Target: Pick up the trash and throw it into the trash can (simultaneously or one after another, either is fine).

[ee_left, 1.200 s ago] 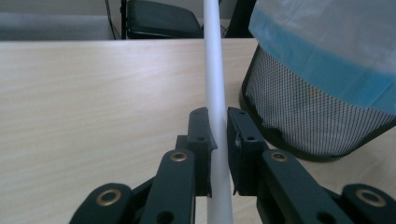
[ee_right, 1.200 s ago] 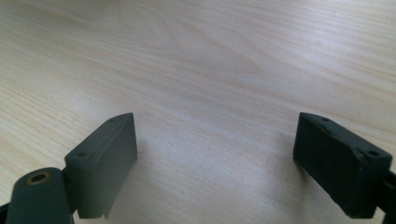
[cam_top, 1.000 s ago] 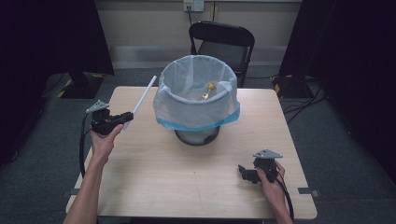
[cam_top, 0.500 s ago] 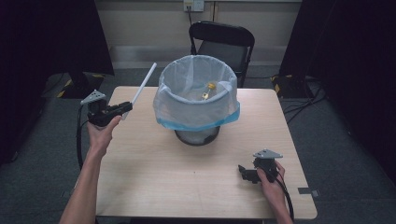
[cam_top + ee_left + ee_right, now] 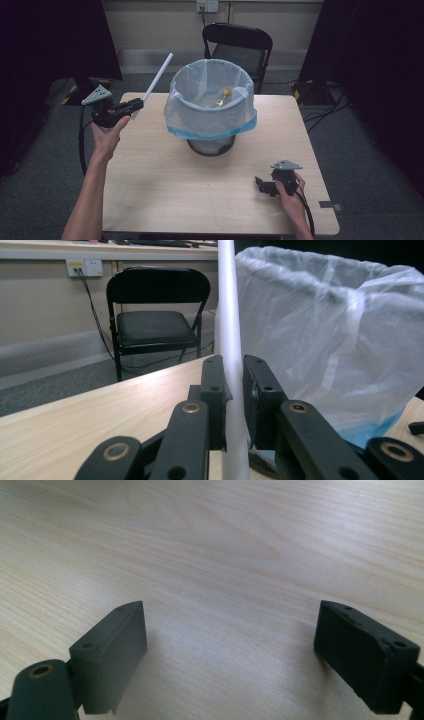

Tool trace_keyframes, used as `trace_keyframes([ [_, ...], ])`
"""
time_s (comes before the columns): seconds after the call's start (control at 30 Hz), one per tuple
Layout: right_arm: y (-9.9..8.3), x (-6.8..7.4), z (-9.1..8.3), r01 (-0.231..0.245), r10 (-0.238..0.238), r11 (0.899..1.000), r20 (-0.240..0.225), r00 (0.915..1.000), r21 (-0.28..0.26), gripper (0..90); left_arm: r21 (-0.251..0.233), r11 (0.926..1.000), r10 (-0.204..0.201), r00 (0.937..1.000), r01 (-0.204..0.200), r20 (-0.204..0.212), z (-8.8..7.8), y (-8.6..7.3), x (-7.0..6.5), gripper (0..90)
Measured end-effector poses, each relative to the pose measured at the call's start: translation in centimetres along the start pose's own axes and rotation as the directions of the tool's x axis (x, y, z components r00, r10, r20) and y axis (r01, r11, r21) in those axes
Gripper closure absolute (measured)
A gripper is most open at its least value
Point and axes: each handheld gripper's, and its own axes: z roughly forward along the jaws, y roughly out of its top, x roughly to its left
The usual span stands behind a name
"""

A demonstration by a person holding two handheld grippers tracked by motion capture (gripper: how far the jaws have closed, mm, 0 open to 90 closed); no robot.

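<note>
pale wood-grain laminate table [image 5: 165, 185], rounded corners, smooth top. nearest the person: right hand-held gripper [image 5: 263, 185] resting low at the near right of the table, held by the right hand [image 5: 287, 192]. right gripper view gives what the high view can't: jaws wide apart, flat black blocky pads, bare wood grain between them, nothing gripped.

further out on the left: left hand-held gripper [image 5: 134, 104] held up by the left hand [image 5: 107, 135] at the table's left edge, clamped on a white rod [image 5: 156, 81], thin, straight, matte, slanting up and away beside the bin. left gripper view shows the clamp close up: rod [image 5: 231, 340] squeezed between both jaws, running out the top of the picture, bag just to its right.

mid table: dark mesh bin [image 5: 210, 146], round, lined with a translucent white plastic bag [image 5: 210, 107], crinkled, blue band at the folded-over hem. high view looks into it: small yellow item [image 5: 223, 96] inside, too small to identify.

beyond the table: black folding chair [image 5: 239, 47], padded seat; wall socket [image 5: 207, 5] with a cable hanging down.
</note>
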Motion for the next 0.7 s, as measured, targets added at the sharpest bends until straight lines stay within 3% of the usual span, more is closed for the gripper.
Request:
trace_keyframes([
  [0.17,0.0,0.0,0.0,0.000,0.000,1.000,0.000,1.0000,0.000,12.7,-0.023,0.9997,-0.003,0.9995,0.004,0.031,0.2,0.7,-0.6,80.5],
  [0.47,0.0,0.0,0.0,0.000,0.000,1.000,0.000,1.0000,0.000,12.7,-0.057,0.9979,0.034,0.9969,-0.030,0.071,0.3,2.7,-2.0,80.6],
  [0.6,0.0,0.0,0.0,0.000,0.000,1.000,0.000,1.0000,0.000,12.7,-0.074,0.9969,0.034,0.9948,-0.027,0.096,0.4,3.5,-2.3,80.5],
  [0.7,0.0,0.0,0.0,0.000,0.000,1.000,0.000,1.0000,0.000,12.7,-0.088,0.9962,0.010,0.9952,-0.001,0.098,0.5,3.9,-2.6,80.6],
])
